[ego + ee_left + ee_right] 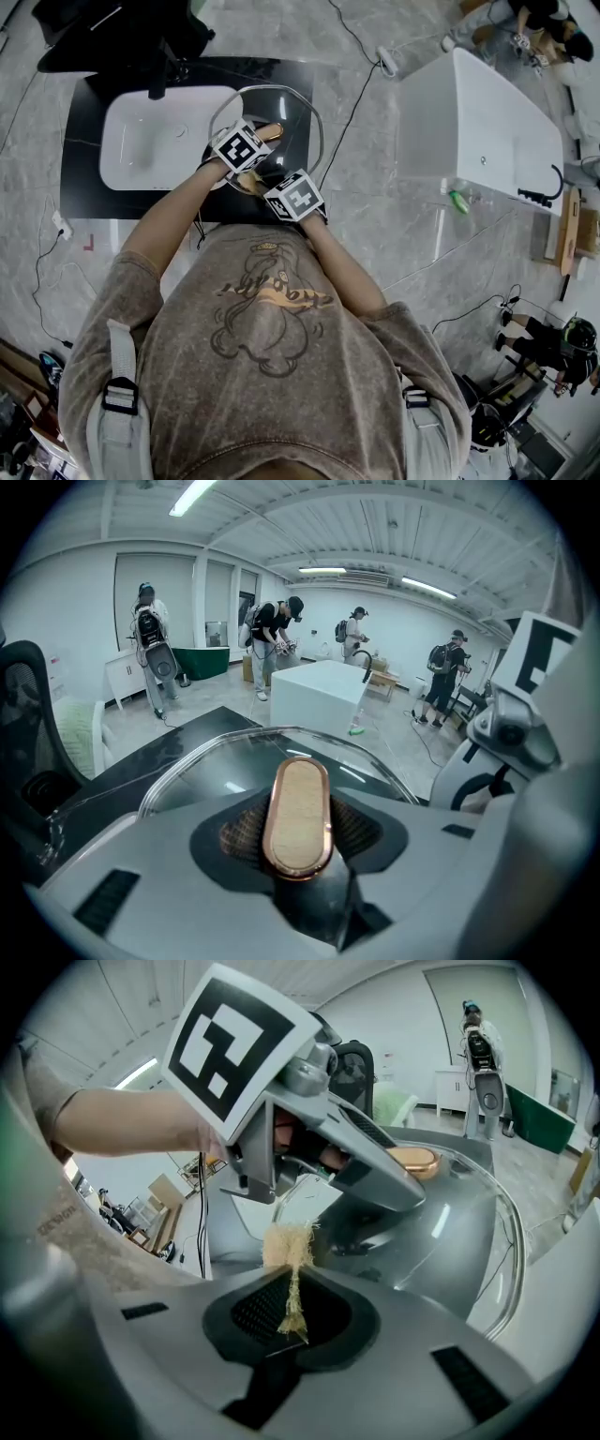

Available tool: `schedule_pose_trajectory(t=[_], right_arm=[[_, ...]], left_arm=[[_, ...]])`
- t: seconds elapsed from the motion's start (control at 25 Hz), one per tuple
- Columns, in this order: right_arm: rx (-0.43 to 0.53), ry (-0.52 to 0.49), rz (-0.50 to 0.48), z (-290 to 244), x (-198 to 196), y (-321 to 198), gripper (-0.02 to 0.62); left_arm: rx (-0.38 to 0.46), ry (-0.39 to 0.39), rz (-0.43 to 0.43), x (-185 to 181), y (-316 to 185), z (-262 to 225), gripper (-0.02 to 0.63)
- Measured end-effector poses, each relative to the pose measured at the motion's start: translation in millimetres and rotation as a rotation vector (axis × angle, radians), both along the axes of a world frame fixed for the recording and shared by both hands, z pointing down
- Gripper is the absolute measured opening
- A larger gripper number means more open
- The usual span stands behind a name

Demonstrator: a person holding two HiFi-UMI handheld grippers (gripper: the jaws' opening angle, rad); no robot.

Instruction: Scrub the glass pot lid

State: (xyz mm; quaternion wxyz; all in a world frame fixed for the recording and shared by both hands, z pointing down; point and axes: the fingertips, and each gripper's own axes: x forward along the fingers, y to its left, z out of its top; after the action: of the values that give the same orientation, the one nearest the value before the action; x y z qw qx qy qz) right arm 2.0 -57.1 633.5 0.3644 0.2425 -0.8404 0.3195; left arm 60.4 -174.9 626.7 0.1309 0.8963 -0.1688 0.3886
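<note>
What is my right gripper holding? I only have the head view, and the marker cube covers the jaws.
Observer: The right gripper is shut on a thin straw-coloured scrubber; its frayed end sticks out past the jaws.
Operator: And the left one?
Observer: The left gripper is clamped on the handle of the lid, a wooden oval with a copper rim.
Operator: Is the scrubber on the glass?
Observer: Its frayed end is close to the lid, below the left gripper, but I can't tell whether it touches.
</note>
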Motion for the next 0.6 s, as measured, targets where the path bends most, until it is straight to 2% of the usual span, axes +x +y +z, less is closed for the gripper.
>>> schedule_pose_trajectory(t=[0.6], right_arm=[[-0.075,-0.092,0.072,5.5,38.5,9.4,0.037]], left_arm=[[-0.001,-0.002,0.017,1.9,1.8,1.5,0.183]])
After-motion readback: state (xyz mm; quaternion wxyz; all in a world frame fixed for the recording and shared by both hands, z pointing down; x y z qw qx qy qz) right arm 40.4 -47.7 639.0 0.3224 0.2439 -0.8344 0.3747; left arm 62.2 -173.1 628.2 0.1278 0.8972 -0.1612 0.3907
